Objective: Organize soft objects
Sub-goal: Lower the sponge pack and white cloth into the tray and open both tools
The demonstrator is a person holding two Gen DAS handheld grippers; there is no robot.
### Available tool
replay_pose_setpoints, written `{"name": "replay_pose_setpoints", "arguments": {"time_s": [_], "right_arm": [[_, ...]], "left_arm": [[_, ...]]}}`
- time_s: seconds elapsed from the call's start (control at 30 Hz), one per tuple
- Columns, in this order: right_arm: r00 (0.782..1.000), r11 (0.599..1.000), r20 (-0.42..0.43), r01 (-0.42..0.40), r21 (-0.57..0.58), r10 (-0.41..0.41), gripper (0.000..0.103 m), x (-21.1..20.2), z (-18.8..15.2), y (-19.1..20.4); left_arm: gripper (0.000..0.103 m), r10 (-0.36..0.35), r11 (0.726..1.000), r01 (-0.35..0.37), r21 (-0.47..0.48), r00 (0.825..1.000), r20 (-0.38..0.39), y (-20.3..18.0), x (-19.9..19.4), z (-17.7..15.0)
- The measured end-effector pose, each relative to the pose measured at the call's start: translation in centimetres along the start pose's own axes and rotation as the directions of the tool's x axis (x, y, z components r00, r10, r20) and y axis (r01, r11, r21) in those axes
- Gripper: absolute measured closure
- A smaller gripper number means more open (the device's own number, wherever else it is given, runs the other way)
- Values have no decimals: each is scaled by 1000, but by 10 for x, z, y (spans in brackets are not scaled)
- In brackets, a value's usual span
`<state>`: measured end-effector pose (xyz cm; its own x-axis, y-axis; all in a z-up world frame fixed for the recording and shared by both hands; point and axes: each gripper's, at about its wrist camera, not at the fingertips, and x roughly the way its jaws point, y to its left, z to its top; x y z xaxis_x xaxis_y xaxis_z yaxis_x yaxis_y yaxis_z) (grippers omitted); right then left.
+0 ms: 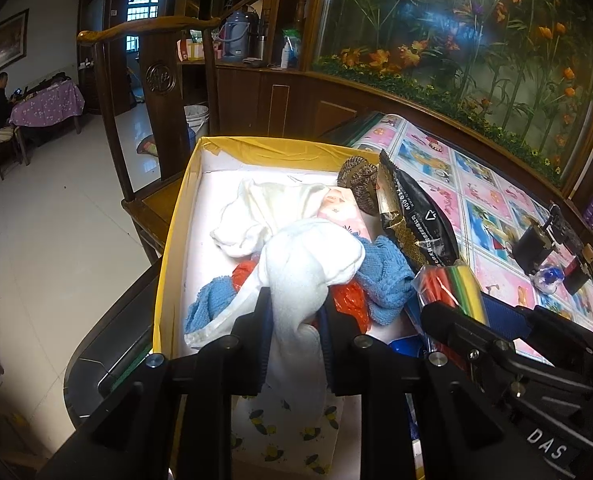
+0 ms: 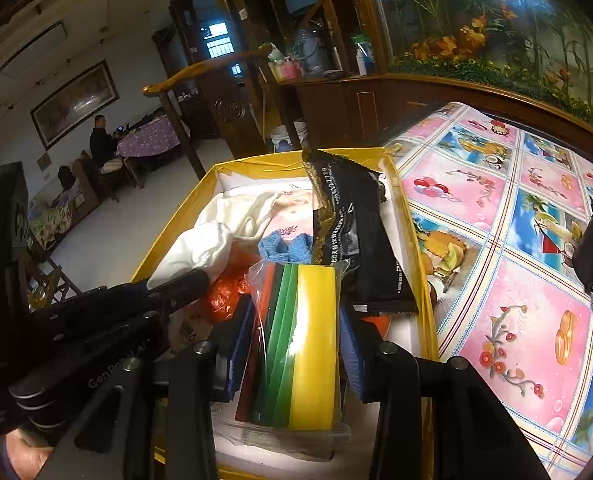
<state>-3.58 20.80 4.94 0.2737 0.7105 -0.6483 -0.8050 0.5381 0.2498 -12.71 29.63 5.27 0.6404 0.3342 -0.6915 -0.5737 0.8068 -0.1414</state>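
1. Left wrist view: left tool (image 1: 294, 312) clamps a white terry cloth (image 1: 308, 268) above the yellow-rimmed cardboard box (image 1: 168, 248), gathering soft items together.
2. Right tool (image 2: 292, 344) grips a bagged pack of coloured sponge sheets (image 2: 302, 340) over the same box, beside the counter (image 2: 516, 280).

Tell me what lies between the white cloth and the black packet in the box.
In the left wrist view, a blue towel lies between the white cloth and the black packet, with a pink printed pack farther back.

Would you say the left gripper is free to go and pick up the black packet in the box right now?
Probably not: the left gripper is shut on the white cloth, so it must let go first; the black packet itself lies uncovered on top.
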Motion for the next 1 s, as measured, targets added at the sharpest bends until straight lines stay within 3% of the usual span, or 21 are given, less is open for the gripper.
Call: {"name": "replay_pose_setpoints", "arguments": {"time_s": [0.27, 0.63, 0.77, 1.0], "right_arm": [[999, 1000, 31, -9, -23, 10, 33, -13, -1, 4], [992, 998, 123, 13, -57, -6, 33, -52, -3, 0], [989, 1000, 149, 17, 2, -17, 33, -65, -5, -19], [988, 986, 148, 30, 162, -54, 33, -92, -7, -80]], "left_arm": [[75, 5, 1000, -5, -18, 1000, 4, 6, -1, -1], [72, -7, 1000, 8, -17, 999, 44, 2, -16, 0], [62, 1, 1000, -1, -2, 997, 73, -5, -27, 1], [60, -12, 1000, 10, 25, 996, 88, -19, -38, 2]]}}
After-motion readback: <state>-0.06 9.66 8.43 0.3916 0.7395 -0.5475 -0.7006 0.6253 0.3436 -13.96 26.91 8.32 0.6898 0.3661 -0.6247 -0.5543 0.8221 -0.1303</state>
